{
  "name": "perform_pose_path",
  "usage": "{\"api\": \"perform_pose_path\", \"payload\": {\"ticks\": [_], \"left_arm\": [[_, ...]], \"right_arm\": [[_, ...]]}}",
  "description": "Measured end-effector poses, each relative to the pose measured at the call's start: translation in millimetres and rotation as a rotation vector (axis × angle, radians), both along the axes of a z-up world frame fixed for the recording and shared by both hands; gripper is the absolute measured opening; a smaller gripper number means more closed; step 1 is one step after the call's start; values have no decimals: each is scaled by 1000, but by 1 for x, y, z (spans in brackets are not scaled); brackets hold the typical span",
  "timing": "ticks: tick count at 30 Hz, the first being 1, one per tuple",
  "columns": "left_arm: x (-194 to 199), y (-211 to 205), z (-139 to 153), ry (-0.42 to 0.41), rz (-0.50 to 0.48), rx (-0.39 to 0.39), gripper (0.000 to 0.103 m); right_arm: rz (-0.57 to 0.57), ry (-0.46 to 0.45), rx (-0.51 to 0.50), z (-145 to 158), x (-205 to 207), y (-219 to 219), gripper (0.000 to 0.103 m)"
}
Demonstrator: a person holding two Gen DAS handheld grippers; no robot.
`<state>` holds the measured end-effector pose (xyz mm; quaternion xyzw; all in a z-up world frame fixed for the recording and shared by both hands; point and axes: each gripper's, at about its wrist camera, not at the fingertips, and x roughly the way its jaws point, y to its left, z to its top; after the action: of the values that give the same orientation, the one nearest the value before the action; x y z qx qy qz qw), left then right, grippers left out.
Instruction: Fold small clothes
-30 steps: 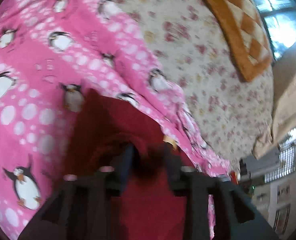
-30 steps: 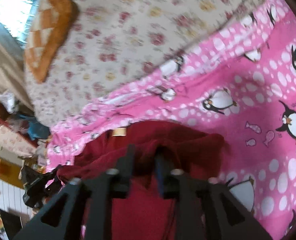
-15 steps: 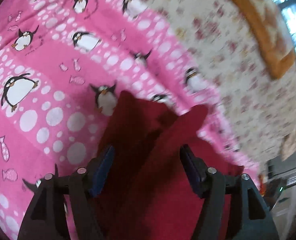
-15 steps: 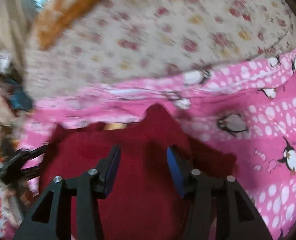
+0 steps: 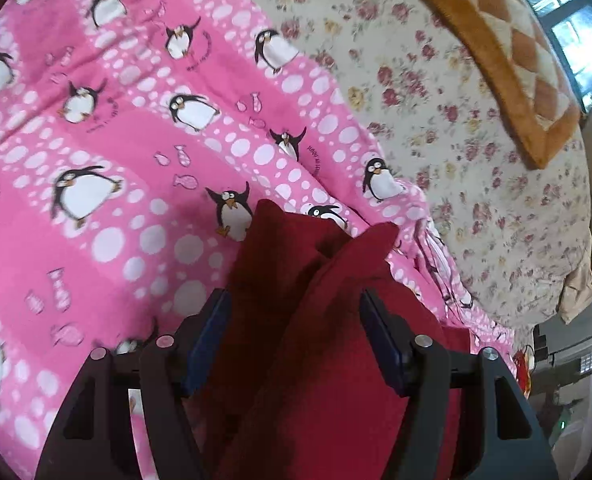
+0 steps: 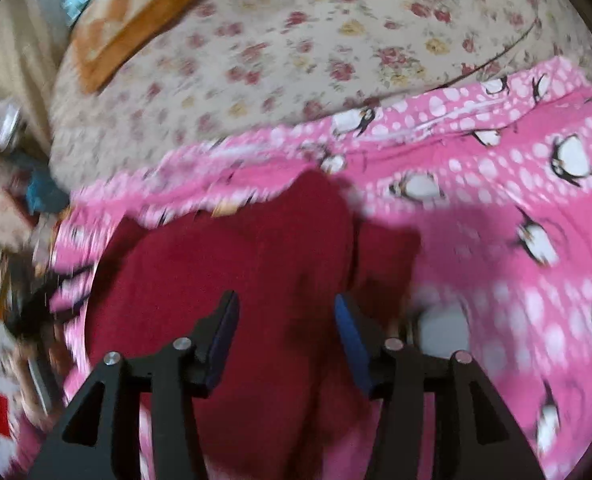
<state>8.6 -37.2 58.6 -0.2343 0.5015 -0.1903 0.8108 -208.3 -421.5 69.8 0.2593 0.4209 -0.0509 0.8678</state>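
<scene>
A dark red garment [image 5: 315, 320] lies on a pink penguin-print blanket [image 5: 108, 152]. In the left wrist view it is bunched into a raised fold with a pointed corner at the top. My left gripper [image 5: 294, 312] is open, its jaws standing wide on either side of that fold. In the right wrist view the red garment [image 6: 232, 264] lies flatter under my right gripper [image 6: 286, 316], which is open and just above the cloth. A small tan label [image 6: 226, 210] shows at the garment's far edge.
Beyond the pink blanket [image 6: 495, 184] lies a cream floral bedsheet [image 5: 435, 92] with an orange checkered cushion [image 5: 511, 52] at its far end. The bed's edge and room clutter [image 6: 12, 184] show at the side of the right wrist view.
Both grippers were shut on the red garment one second ago and have opened. The garment has dropped onto the blanket, and both grippers have drawn back slightly.
</scene>
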Motion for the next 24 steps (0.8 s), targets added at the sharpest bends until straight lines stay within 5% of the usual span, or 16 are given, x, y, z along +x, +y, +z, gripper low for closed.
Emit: {"api": "perform_pose_path", "payload": {"ticks": [6,7,8,10,17,22,24], "left_arm": [[-32,14,5,37,14,6,47],[-39,17,6,46,18,17,47],[-44,19,6,52,19,26,47],[-60,29,5,45,28,35,47],[-69,37,-22,107,39,118,47],[-64,31,-20,83,29,157,47],[-61,28,-22,88,29,159,47]], "right_arm": [[50,73,-9,-21,-40,30,47],[67,91,-9,-28,-39,35,22],[86,103,-16,-33,-40,39,8],[102,86,-67,-25,-51,43,6],[85,155,-120,-22,-59,39,8],[10,31,-134,24,-51,49,38],[63,-13,-103,34,-29,62,39]]}}
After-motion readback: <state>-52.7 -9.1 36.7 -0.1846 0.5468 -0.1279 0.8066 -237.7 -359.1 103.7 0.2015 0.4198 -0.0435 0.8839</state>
